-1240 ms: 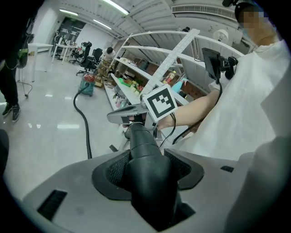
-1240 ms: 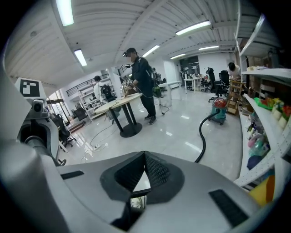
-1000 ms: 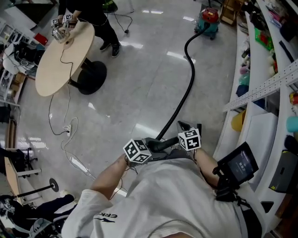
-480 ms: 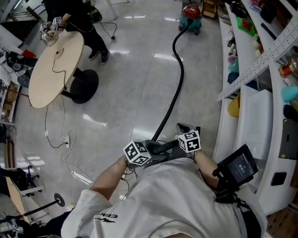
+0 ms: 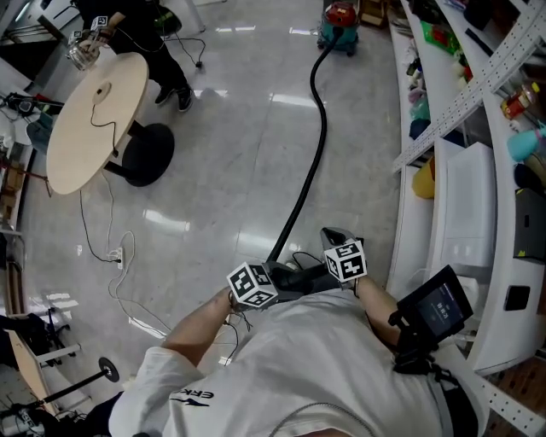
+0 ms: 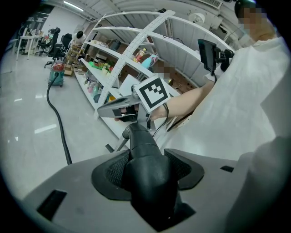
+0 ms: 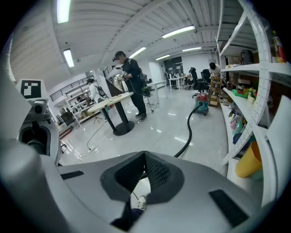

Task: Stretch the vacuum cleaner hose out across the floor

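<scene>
Black hose (image 5: pixel 296 205), red-topped, seemingly teal vacuum cleaner (image 5: pixel 339 19), beige table (image 5: pixel 90 119).

Glossy grey floor (image 5: pixel 230 162) lies open either side of the black vacuum hose (image 5: pixel 323 128). White shelving (image 5: pixel 461 222) walls the right; a round beige counter (image 5: pixel 94 119) and loose floor cables (image 5: pixel 119 254) crowd the left.

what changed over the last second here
The person backed away, drawing the hose straighter; the vacuum cleaner now sits farther off, near the head view's top edge. Unchanged: left gripper clamped on the hose's handle end, right gripper shut beside it, holding nothing.
</scene>
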